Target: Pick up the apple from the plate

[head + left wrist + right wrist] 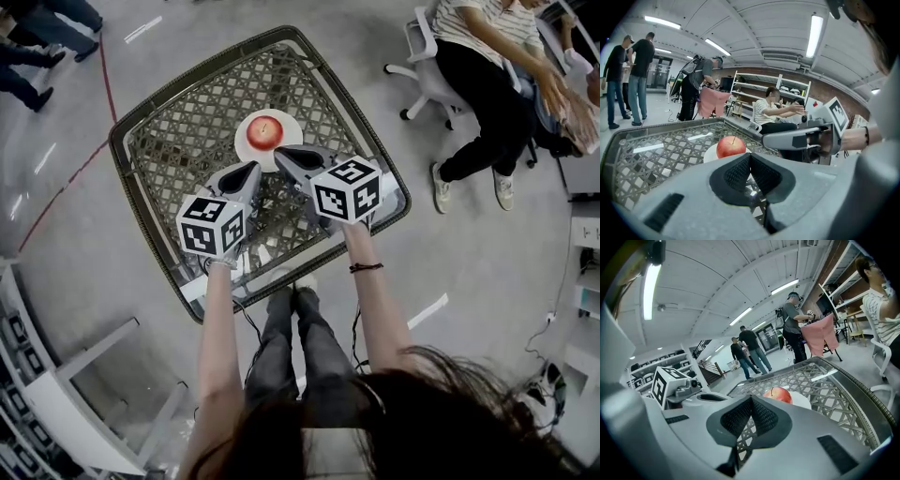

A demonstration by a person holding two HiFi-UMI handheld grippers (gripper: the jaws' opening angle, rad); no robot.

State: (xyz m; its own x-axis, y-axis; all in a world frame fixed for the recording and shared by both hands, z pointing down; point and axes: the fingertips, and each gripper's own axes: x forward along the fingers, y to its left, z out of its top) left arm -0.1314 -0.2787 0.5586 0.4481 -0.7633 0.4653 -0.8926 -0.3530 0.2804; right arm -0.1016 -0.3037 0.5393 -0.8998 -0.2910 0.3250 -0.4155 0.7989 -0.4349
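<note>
Lattice-topped desk [169, 141] held the plate [246, 155] and apple [265, 130] just ahead of the left tool [253, 169] and right tool [279, 152], both closed and empty. Judged the approach step; one tool would need opening next.

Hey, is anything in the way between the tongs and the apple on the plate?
Nothing visible. The apple sits alone on the white plate; the left tongs and right tongs, both shut, point at it across bare lattice table.
</note>
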